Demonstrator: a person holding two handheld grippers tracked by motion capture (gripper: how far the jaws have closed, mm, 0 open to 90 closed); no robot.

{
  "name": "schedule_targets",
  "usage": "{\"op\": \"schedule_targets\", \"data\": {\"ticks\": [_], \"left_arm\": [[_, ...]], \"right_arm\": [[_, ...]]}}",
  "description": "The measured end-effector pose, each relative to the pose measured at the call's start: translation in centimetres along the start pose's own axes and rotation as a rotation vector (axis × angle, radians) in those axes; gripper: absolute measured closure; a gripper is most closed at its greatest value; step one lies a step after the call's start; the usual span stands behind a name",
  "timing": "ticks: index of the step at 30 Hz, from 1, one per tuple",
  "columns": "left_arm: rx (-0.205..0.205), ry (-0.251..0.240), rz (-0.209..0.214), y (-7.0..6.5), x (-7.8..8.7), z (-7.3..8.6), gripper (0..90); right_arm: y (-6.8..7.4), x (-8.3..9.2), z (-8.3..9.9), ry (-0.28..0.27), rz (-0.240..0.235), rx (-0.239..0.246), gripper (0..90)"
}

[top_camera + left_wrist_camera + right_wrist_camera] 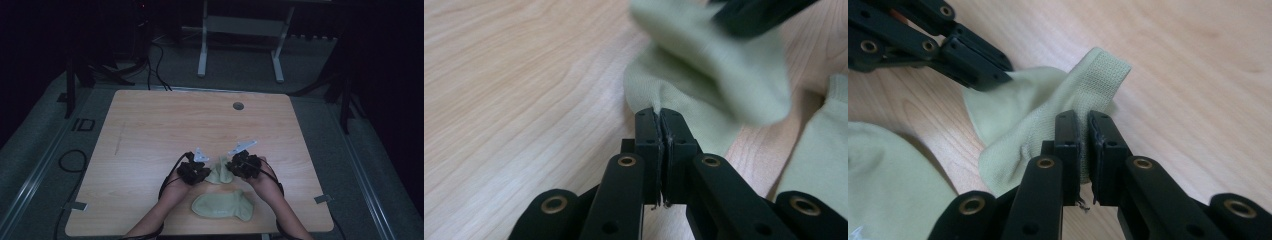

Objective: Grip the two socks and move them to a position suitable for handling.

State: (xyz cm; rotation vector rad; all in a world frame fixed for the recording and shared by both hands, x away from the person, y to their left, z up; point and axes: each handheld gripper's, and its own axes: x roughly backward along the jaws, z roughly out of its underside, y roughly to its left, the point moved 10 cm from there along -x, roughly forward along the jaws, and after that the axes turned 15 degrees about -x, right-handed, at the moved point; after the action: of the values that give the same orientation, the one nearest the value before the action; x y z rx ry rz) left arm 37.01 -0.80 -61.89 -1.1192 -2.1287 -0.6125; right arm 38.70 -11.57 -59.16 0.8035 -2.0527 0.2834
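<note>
Both grippers, left [659, 117] and right [1083, 120], pinch one pale green sock [1048, 110], jaws nearly closed on its fabric.

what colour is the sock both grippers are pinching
Pale green sock, plain with no pattern; the right gripper view shows it best.

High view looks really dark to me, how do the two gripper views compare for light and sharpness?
High view: dim, room black past the table. Left gripper view: bright, its tongs sharp, but the lifted sock blurs near the top. Right gripper view: bright, the sock's ribbed cuff crisp, the second sock soft at the corner.
</note>
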Motion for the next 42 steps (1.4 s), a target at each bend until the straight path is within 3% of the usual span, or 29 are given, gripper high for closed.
{"op": "schedule_targets", "data": {"ticks": [6,11,27,30,33,35,37,38,42], "left_arm": [[0.007,0.004,-0.051,1.0,2.0,0.1,87.4],[0.018,0.017,-0.059,1.6,2.8,0.5,87.4],[0.012,0.068,-0.030,2.0,0.5,1.6,86.9],[0.023,0.072,-0.033,2.2,0.2,1.6,86.5],[0.042,0.062,-0.035,2.5,0.4,1.7,77.9],[0.050,0.056,-0.034,2.5,0.6,1.7,67.0],[0.063,0.052,-0.032,2.7,0.9,1.9,63.6],[0.078,0.048,-0.053,3.0,1.4,2.1,60.8],[0.083,0.028,-0.043,2.9,2.3,2.0,60.4]], "right_arm": [[-1.2,2.7,-0.3,-0.055,0.006,-0.034,83.6],[-2.9,3.3,0.5,-0.056,0.014,-0.077,83.4],[-6.2,0.2,3.6,0.027,0.045,-0.150,80.8],[-6.7,-0.1,3.6,0.035,0.055,-0.154,74.9],[-6.9,-0.1,3.4,0.034,0.056,-0.158,67.5],[-6.9,0.3,3.2,0.021,0.058,-0.157,64.5],[-6.8,0.7,3.0,0.015,0.051,-0.159,63.0],[-6.7,0.8,3.0,0.012,0.052,-0.153,62.6],[-5.9,1.2,3.0,0.004,0.041,-0.137,62.1]]}}
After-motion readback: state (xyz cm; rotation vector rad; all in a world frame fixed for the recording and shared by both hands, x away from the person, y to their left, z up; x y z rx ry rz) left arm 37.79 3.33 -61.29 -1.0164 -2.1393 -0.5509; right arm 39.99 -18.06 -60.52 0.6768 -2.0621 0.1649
